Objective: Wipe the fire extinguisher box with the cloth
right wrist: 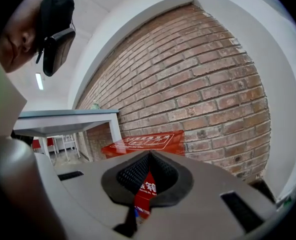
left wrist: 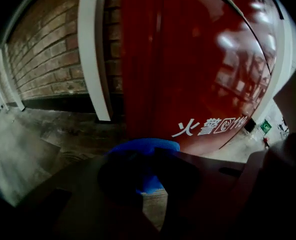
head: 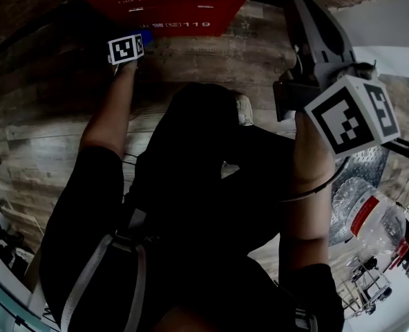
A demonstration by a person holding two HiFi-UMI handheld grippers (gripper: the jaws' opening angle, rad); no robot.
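Fire extinguisher box (left wrist: 203, 59) and cloth (left wrist: 145, 146) come together at the left gripper (left wrist: 145, 160). Its fingers are pinched on a bunched blue fold, which sits at the lower front of the red box, just under the white lettering. Whether the fold presses the panel or hangs just off it, I cannot tell.

The right gripper (right wrist: 149, 156) is held up on the near right, well apart from the box. Its fingers are pressed together at the tips and hold nothing; only a strip of the box shows in the slit behind them.

The box stands on the floor at the far side, against a brick wall (right wrist: 208, 69), with a white post (left wrist: 95, 54) to its left.

The wiping looks to be under way at the bottom of the front. The glossy panel shows neither streaks nor dust, so how much is done cannot be read. The upper front, top and sides likely remain.

The box front is closed and hides what is inside. A clear plastic bottle (head: 367, 216) with a red label lies at the near right; what it holds is unclear.
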